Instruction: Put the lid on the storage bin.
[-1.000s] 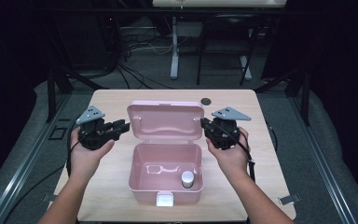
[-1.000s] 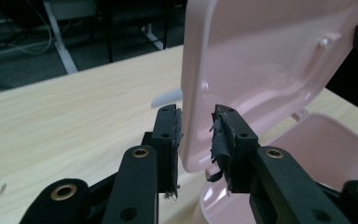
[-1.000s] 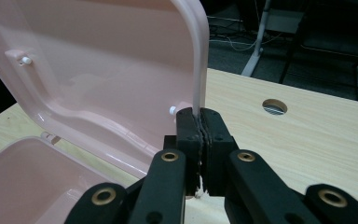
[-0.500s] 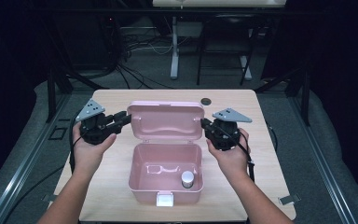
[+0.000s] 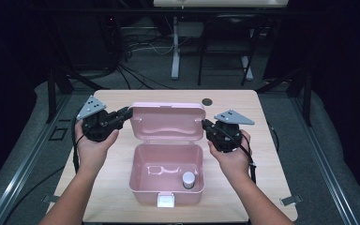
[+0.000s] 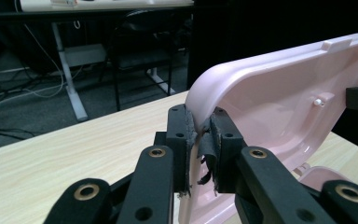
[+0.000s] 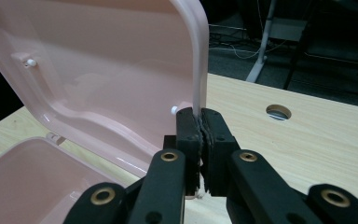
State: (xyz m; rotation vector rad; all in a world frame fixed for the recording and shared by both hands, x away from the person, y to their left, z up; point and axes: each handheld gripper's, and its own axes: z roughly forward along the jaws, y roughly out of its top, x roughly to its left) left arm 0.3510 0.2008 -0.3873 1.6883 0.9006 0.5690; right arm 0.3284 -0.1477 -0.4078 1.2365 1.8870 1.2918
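- Standing open on the tabletop (image 5: 112,96), the pink box (image 5: 166,180) has its lid (image 5: 166,123) pinched at both side rims
- left gripper (image 6: 200,135) jaws, just closing, clamp the left rim; right gripper (image 7: 200,126) jaws are shut on the right
- light, stiff, slippery plastic is judged; rims are best held

Left tongs (image 5: 127,112) have just been closing, right tongs (image 5: 205,124) clamped, forearms reaching forward.

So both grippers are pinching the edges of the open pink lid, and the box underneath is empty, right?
Not empty. The high view shows a small white jar standing in the box. The rest holds: the left gripper and right gripper each pinch an edge of the open lid.
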